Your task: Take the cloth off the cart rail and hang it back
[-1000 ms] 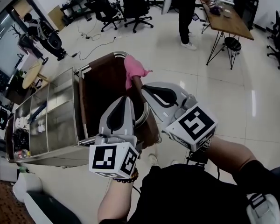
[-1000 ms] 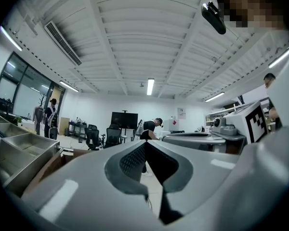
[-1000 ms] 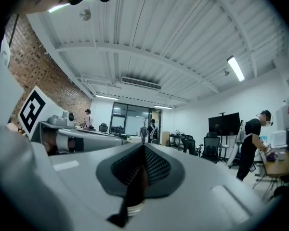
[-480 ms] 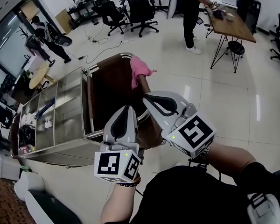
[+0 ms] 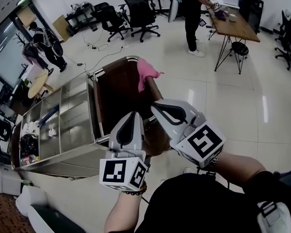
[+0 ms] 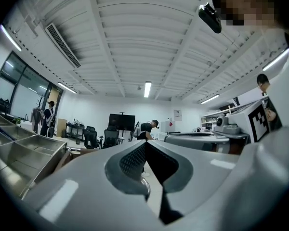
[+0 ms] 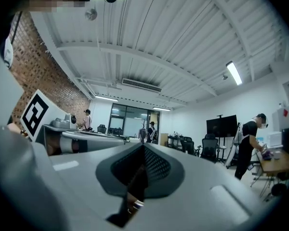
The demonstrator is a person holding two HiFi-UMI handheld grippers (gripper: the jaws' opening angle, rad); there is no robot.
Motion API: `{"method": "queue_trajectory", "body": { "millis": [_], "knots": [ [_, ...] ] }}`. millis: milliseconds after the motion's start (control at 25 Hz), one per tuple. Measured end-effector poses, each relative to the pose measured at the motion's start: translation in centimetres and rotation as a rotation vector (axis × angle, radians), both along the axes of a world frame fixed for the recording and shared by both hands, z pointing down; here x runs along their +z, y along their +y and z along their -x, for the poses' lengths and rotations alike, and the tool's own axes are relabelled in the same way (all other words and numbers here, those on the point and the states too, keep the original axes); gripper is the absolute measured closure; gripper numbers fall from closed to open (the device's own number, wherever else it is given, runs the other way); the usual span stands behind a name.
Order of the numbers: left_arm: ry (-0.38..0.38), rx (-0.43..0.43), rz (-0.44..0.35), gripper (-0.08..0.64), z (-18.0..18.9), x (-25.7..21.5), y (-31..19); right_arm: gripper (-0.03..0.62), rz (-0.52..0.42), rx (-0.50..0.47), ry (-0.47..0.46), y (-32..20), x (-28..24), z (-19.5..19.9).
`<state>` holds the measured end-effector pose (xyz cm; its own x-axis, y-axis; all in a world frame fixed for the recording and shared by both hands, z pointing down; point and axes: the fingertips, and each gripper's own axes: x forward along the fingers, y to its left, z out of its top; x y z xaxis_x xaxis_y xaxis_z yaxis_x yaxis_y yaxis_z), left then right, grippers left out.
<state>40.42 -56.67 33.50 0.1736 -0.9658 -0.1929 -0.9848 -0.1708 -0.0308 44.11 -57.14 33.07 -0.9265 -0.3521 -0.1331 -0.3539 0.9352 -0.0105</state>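
One pink cloth (image 5: 146, 74), crumpled, draped over cart rail (image 5: 117, 62); left claw (image 5: 134, 115), right claw (image 5: 155, 104) both closed, empty.

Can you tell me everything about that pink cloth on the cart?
The pink cloth looks soft and crumpled, with no print showing. It hangs draped over the shiny metal rail at the far end of the cart, near its right corner. One bunched part sits on top, with a pointed corner sticking out to the right. The rest droops down along the cart's brown panel. Only the cart touches it; nobody holds it.
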Motion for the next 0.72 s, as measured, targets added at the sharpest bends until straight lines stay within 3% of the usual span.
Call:
{"method": "queue_trajectory", "body": {
  "millis": [480, 640, 720],
  "knots": [
    [0.006, 0.051, 0.002, 0.558, -0.1, -0.3, 1.4, 0.594, -0.001, 0.047, 0.013, 2.1, -0.4, 0.2],
    [0.005, 0.058, 0.002, 0.558, -0.3, -0.2, 1.3, 0.594, -0.063, 0.050, 0.004, 2.0, -0.5, 0.1],
    [0.004, 0.060, 0.001, 0.558, -0.5, -0.3, 1.4, 0.594, -0.018, 0.054, 0.010, 2.2, -0.4, 0.0]
  ]
}}
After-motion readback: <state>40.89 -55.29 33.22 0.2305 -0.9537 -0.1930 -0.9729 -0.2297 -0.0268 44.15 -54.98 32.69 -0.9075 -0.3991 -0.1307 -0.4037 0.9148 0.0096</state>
